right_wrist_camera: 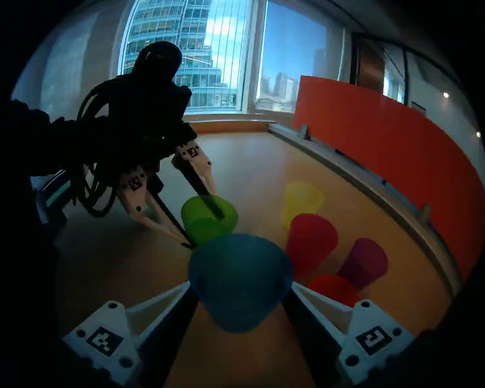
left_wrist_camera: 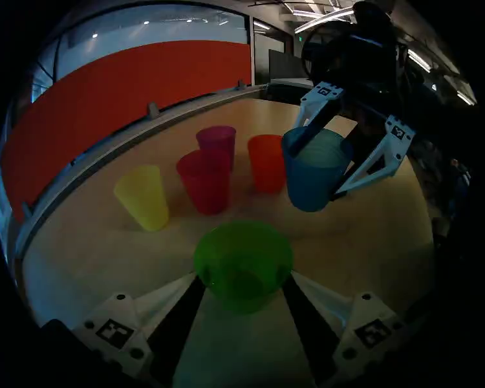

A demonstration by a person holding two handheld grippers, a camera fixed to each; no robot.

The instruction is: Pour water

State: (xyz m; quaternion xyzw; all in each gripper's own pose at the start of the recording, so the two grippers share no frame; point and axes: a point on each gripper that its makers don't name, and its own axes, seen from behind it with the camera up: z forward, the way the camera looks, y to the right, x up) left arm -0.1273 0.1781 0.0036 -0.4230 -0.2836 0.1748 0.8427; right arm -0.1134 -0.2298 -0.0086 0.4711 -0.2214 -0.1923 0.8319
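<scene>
Right at the front of the left gripper view, the left tool (left_wrist_camera: 242, 288) was clamped on a green cup (left_wrist_camera: 242, 264). One finger pressed on each side of it. The cup's open mouth faced up toward the camera. Whether any water was inside could not be told.

A little farther off on the light wood worktop (left_wrist_camera: 378, 239) stood four more cups, close together. The yellow cup (left_wrist_camera: 142, 197) was on the left, a bit apart from the others. The red cup (left_wrist_camera: 205, 181) stood just in front of the purple cup (left_wrist_camera: 216, 141). The orange cup (left_wrist_camera: 266, 163) stood next to them on the right.

Just right of the orange cup, the right tool (left_wrist_camera: 315, 174) was clamped on a blue cup (left_wrist_camera: 315, 169). It held the cup up off the worktop, tipped a little, with a finger on each side.

Up close in the right gripper view, the blue cup sat between that tool's own two fingers. Past it, the green cup hung in the other tool, and a dark hand (right_wrist_camera: 139, 90) held that tool from above.

Far at the back, a long red wall (left_wrist_camera: 113, 97) ran along the edge of the worktop. Big windows (right_wrist_camera: 210, 52) showed tall buildings and blue sky.
</scene>
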